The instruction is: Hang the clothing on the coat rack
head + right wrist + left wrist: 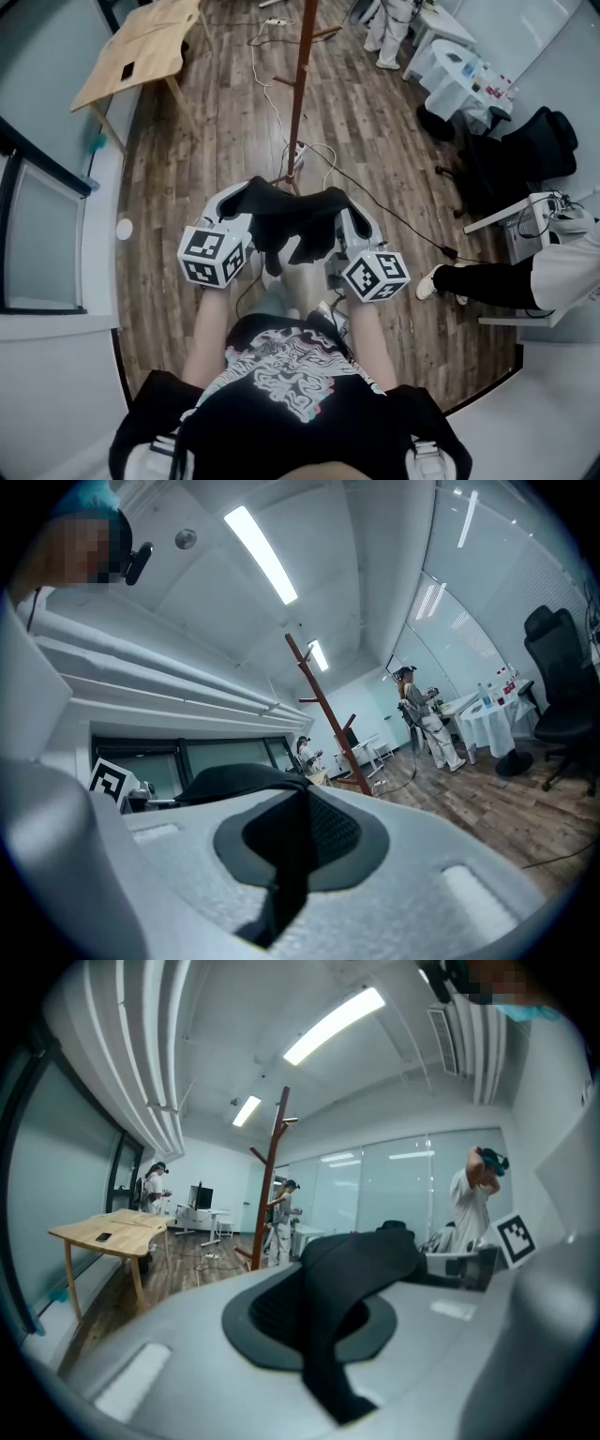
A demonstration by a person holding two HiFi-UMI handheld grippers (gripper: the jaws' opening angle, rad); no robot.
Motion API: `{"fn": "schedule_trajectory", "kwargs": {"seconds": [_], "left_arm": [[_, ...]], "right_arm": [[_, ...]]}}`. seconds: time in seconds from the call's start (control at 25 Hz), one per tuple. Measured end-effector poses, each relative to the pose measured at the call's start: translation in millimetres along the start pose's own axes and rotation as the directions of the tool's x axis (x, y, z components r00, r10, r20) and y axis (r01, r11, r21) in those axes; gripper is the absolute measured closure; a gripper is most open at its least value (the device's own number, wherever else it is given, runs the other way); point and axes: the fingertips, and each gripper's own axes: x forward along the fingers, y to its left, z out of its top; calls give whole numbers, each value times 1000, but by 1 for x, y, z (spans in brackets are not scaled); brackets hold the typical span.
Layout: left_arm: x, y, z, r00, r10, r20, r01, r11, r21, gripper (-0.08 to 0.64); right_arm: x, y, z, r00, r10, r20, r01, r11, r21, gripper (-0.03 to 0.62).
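The garment (291, 220) is matt black cloth, the coat rack (298, 103) seemingly wood.

Open-plan office or lab room. Wooden table (141, 52) left of the coat rack (298, 94), black office chair (525, 155) and white table (455, 70) to its right, cables (267, 89) on the wood floor (375, 122) by its base. Glass partitions (375, 1190) behind it, strip lights (335, 1024) overhead.

Clothing (286, 220) before coat rack (298, 94), table (141, 47) left

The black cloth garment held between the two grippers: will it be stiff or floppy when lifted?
Probably floppy: the black cloth garment sags and folds between the left gripper and the right gripper. Likely light for its size, since only thin pinched edges carry it.
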Motion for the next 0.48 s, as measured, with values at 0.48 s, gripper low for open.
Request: {"fn": "schedule_trajectory", "kwargs": {"seconds": [0.48], "left_arm": [[59,42,12,1000,31,2,-31,1000,6,554]], "right_arm": [[69,-29,13,1000,17,-13,-17,999,-34,583]]}}
